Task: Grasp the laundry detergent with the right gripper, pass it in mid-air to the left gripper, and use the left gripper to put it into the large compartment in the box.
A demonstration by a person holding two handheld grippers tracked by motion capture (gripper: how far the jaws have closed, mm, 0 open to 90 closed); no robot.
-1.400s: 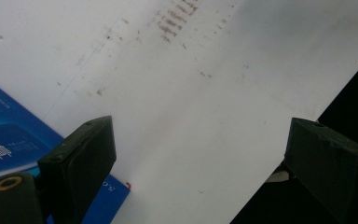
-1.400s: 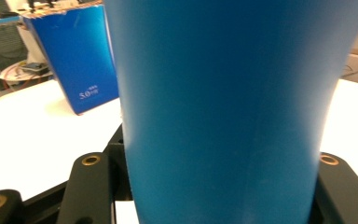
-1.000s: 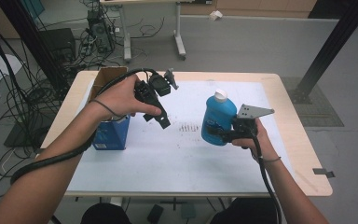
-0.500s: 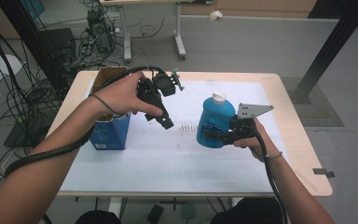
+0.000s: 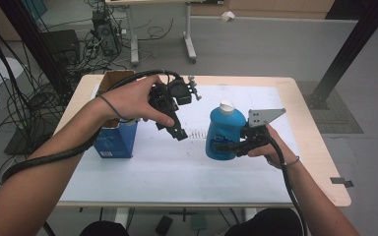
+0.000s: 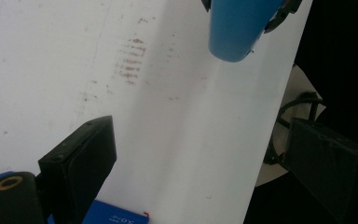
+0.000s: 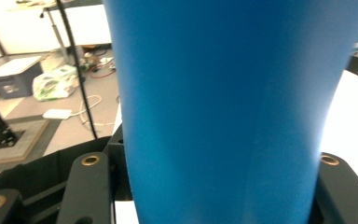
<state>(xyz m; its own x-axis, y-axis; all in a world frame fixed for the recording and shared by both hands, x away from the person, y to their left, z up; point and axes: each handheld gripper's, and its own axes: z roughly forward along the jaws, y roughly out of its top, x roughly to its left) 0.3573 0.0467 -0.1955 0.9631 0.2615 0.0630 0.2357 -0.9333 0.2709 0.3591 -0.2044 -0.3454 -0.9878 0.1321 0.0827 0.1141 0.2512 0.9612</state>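
The bench carries a white sheet with faint brown smudges at its middle. At nine o'clock stands an open cardboard box with blue sides. The blue bottle, upright with its long axis vertical and white cap on top, sits at about three o'clock from the middle, clamped low on its body by the right claw. The left claw hangs above the sheet between box and bottle, jaws apart and empty, pointing toward five o'clock.
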